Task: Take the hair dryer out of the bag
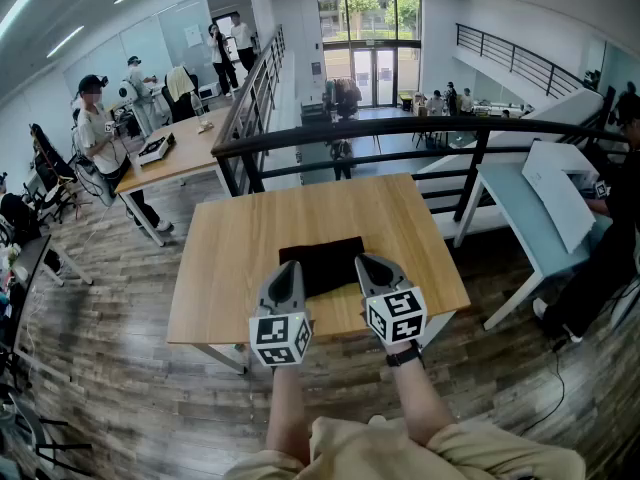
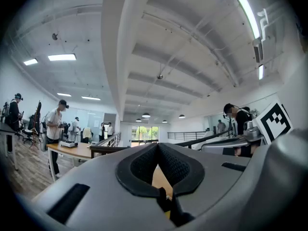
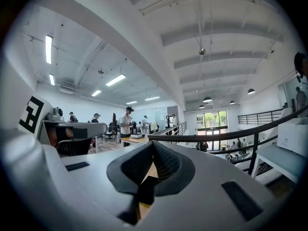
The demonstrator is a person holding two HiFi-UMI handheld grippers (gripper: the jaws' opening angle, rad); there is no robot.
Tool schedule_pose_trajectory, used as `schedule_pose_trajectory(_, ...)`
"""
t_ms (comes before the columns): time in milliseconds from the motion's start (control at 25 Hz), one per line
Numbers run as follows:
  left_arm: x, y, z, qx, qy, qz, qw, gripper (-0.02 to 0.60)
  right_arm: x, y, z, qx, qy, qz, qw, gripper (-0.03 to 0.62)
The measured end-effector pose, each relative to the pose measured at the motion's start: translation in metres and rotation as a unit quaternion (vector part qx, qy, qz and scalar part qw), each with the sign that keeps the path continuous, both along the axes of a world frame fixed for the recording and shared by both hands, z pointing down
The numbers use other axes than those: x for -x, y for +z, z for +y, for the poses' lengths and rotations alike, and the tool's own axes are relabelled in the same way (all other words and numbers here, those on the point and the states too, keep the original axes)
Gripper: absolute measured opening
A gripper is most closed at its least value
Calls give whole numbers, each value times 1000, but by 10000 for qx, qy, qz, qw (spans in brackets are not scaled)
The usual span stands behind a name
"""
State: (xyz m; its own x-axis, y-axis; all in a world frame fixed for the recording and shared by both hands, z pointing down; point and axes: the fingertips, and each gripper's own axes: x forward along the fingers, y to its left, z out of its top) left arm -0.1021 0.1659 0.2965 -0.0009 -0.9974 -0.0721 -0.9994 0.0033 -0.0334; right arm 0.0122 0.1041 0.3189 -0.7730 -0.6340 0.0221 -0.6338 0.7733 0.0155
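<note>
left gripper (image 1: 288, 270): at the near left of the scene, pointing level toward the far side; jaws closed together with nothing between them, its tip by the near-left corner of the bag, though I cannot tell whether it touches

table (image 1: 300, 208): light wood, bare apart from the bag

bag (image 1: 322, 260): black, lying flat on the near half of the table, between the two gripper tips; no opening, zip or handle can be made out from the head view

hair dryer: not visible in any view; judged to be inside the bag, since nothing else lies on the table

right gripper (image 1: 368, 264): at the near right, also level; jaws pressed together and empty, its tip at the bag's right edge, with a dark patch of the bag showing past the jaws in its own view

step in hand: the very start, by my reading; both grippers wait at the bag's near side and the bag does not look opened

next move calls for: parting at least one pair of jaws, finding the bag's mouth, pinning or lifting one side of the fabric with one gripper so the other can reach in for the dryer; soft cloth may bunch or slide on the smooth wood
</note>
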Motion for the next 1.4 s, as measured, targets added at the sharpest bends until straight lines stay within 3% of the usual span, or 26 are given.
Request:
schedule_pose_trajectory(840,-78,28,-19,168,-177,120,9996,12,-78,29,-25,430,-9,-277,9987,15)
schedule_pose_trajectory(1400,-80,41,-56,265,-26,238,9994,12,-68,40,-41,441,-196,-124,9988,15)
